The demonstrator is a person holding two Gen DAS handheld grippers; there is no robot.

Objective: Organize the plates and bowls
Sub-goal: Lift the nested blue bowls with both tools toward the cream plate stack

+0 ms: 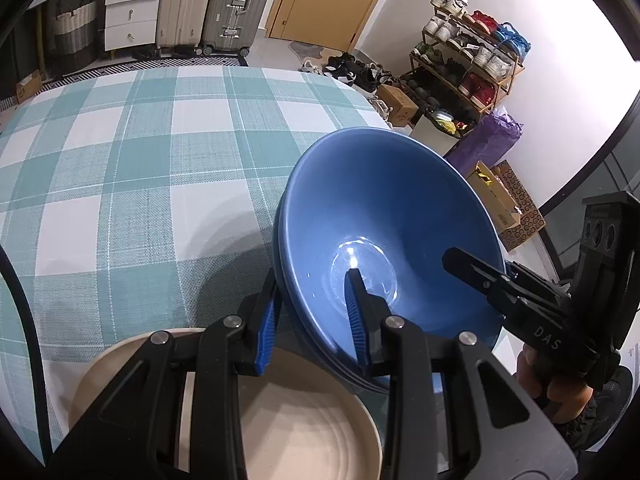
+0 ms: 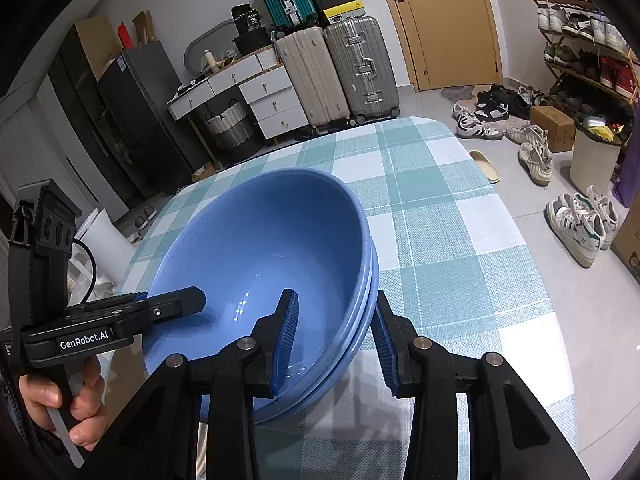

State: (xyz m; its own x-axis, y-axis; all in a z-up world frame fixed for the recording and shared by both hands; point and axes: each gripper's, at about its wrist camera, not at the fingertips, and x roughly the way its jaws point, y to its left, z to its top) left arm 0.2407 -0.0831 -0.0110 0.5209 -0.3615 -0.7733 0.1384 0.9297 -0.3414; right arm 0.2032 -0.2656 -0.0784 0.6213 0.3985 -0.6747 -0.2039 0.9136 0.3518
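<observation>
Blue bowls (image 1: 392, 216), a nested stack of about three judging by the layered rims, tilted, over the checked teal-and-white tabletop (image 1: 132, 160). Whether the stack's base touches the cloth cannot be told. Left hand-held gripper (image 1: 316, 316) clamped on the stack's rim: one blue pad inside the top bowl, the other outside against the wall. Right hand-held gripper (image 2: 336, 336) clamped on the opposite side of the rim the same way, one pad inside, one outside, pads pressing on the stacked walls. In the left wrist view the right tool comes in from the right edge, with fingers (image 1: 560, 392) of the person's hand on its handle; in the right wrist view the left tool comes in from the left, held by a hand (image 2: 68, 408). Cream plates (image 1: 304, 420) lie under the left hand-held gripper, just beside the bowls, near the tabletop's front edge. Background: suitcases (image 2: 340, 68), wooden door (image 2: 444, 20), shoe rack (image 1: 468, 60), loose shoes on the floor.
</observation>
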